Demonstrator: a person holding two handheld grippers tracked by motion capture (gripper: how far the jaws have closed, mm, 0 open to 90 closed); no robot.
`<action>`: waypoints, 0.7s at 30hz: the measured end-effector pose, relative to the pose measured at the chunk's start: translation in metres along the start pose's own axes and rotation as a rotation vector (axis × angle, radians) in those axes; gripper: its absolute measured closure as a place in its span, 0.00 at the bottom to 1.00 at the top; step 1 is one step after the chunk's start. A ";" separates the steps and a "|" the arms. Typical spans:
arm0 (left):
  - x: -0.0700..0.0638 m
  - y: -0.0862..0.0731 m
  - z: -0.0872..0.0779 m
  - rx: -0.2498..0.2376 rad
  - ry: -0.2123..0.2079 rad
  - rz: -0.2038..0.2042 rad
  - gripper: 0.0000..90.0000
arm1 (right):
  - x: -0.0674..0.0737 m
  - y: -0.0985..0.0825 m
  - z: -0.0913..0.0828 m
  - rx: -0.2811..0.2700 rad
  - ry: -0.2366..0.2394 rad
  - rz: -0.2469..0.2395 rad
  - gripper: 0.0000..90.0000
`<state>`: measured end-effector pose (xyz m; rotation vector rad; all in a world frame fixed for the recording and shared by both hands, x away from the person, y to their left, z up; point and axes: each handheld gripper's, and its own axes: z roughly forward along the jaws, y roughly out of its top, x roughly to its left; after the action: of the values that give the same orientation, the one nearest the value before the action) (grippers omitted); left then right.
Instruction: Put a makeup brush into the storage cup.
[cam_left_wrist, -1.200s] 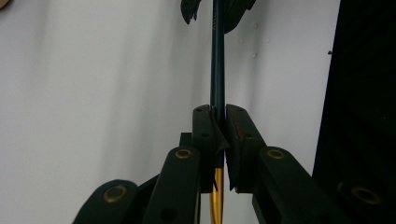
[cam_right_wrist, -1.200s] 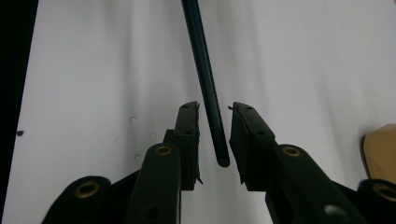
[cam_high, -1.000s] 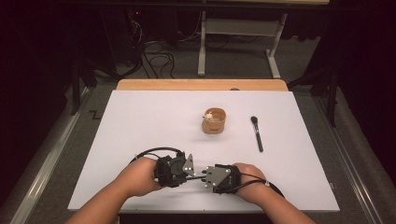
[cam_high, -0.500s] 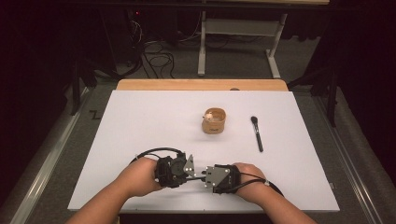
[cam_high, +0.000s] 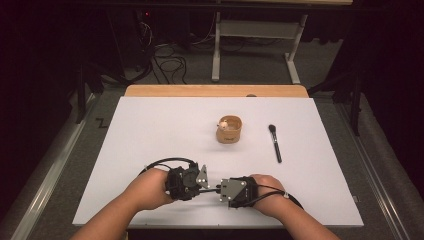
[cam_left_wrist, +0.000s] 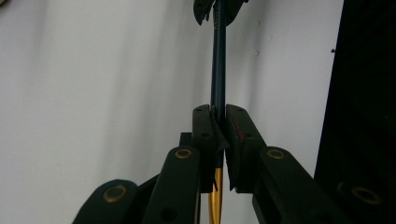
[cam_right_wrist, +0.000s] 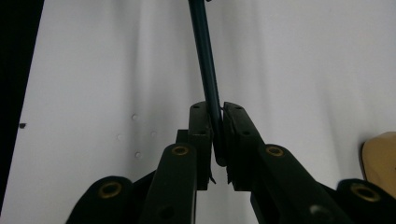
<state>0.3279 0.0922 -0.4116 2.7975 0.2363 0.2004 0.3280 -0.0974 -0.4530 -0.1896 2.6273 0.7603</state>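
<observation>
**Both grippers clamped on 1 slim brush handle at the table's near edge**

The left gripper (cam_high: 203, 181) and the right gripper (cam_high: 220, 189) face each other nose to nose, and a thin dark-teal handle (cam_left_wrist: 218, 70) bridges the gap between them. The left gripper's jaws are clamped on it where the teal meets a gold section (cam_left_wrist: 215, 198). The right gripper's jaws have just been closing and now pinch the handle's other end (cam_right_wrist: 211, 100).

To do this well, keep both grippers in line with the shaft so it is not bent, and let only 1 of them release if it is being passed across.

The handle is straight, narrow and glossy; it is probably a small makeup brush, though its head is hidden. It hangs just above the white table (cam_high: 150, 130), well apart from the wooden cup (cam_high: 229, 130) and the black brush (cam_high: 274, 143) lying beside that.
</observation>
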 end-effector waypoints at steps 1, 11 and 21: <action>0.000 0.000 0.000 -0.001 0.002 -0.001 0.92 | 0.000 0.000 0.000 0.000 0.003 -0.008 0.94; 0.002 -0.001 -0.002 -0.011 0.004 -0.016 0.91 | 0.002 0.000 0.001 -0.004 0.005 -0.042 0.96; 0.003 -0.001 -0.002 -0.007 0.005 -0.026 0.86 | 0.003 0.001 0.000 -0.016 0.009 -0.022 0.97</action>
<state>0.3302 0.0939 -0.4099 2.7855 0.2721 0.2020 0.3253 -0.0965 -0.4542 -0.2274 2.6240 0.7752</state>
